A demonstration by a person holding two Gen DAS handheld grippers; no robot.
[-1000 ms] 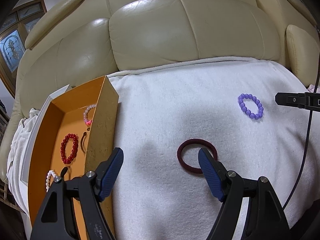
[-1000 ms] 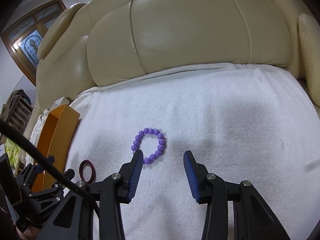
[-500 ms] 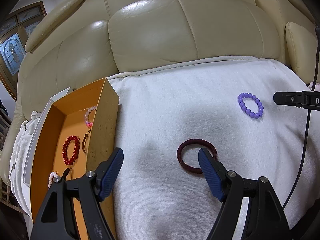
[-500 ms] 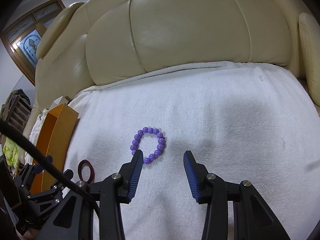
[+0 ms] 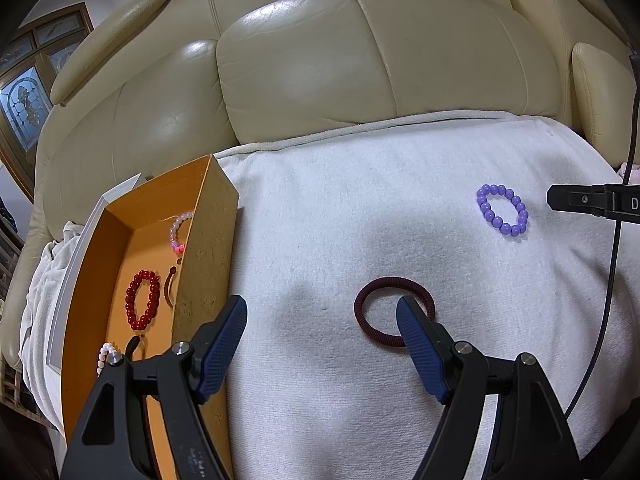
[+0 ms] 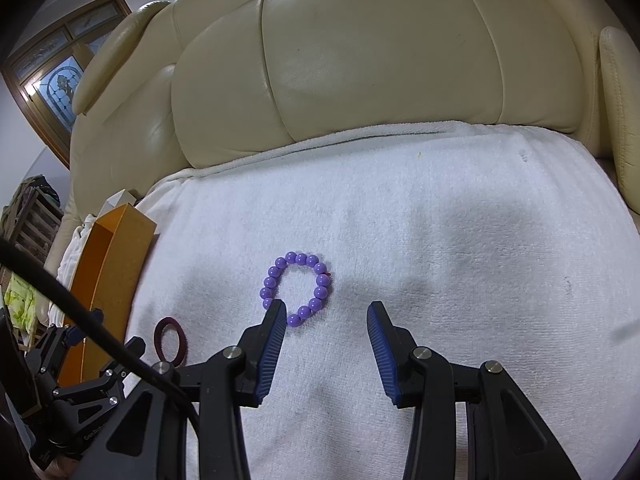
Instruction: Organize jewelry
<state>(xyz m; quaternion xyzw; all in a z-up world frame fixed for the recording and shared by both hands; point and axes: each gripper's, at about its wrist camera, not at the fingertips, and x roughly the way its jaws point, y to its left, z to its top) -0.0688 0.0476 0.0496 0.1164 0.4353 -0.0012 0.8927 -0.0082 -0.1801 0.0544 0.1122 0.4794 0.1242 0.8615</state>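
Note:
A dark maroon hair tie (image 5: 394, 312) lies on the white towel; my open, empty left gripper (image 5: 322, 312) is over it, with its right finger tip inside the ring. A purple bead bracelet (image 5: 503, 209) lies further right; in the right wrist view it (image 6: 298, 289) sits just ahead of my open, empty right gripper (image 6: 326, 314), whose left finger covers its near-left edge. The orange box (image 5: 208, 248) at left holds a red bead bracelet (image 5: 142, 300), a pink bracelet (image 5: 178, 228), a white bead strand (image 5: 105, 354) and a dark piece. The hair tie also shows in the right wrist view (image 6: 171, 339).
The white towel (image 5: 360, 200) covers a cream leather sofa seat, with the backrest (image 5: 320, 60) behind. The box (image 6: 116, 256) stands at the towel's left edge. A black cable (image 5: 616, 240) hangs at the right. The other gripper's tip (image 5: 592, 200) enters from the right.
Both views have shifted slightly; the bracelet and hair tie stay put, both grippers stay open, and the right gripper's left finger now overlaps the bracelet's near edge.

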